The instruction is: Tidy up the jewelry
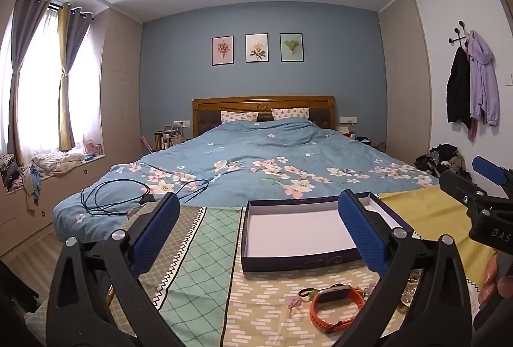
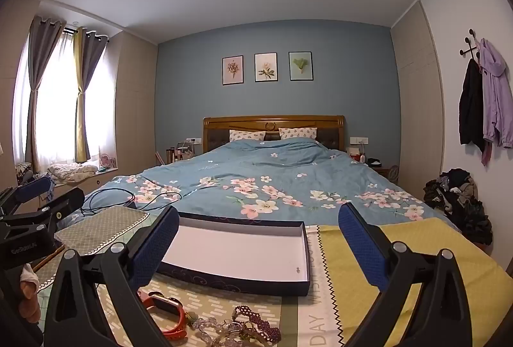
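Task is barely starting, by the look of it: the box (image 2: 243,250), dark with a white inside, is lying open and empty on the patterned cloth (image 1: 198,250). One tiny speck is showing near the box's near right corner; too small to tell what it is. All the jewelry is sitting outside the box, just in front of its near wall: an orange-strap watch (image 1: 335,302), a purple beaded bracelet (image 2: 256,326), a clear bead strand (image 2: 208,324) and a small pink piece (image 1: 295,302) beside the watch. Everything is waiting to be moved in.

The left gripper (image 1: 259,234) is hovering above the cloth, aiming level over the box's left part, jaws spread wide and gripping nothing. The right gripper (image 2: 259,244) is hovering likewise, straddling the box from the front, jaws spread and empty, with the pile below it. Neither is touching the box or the jewelry.
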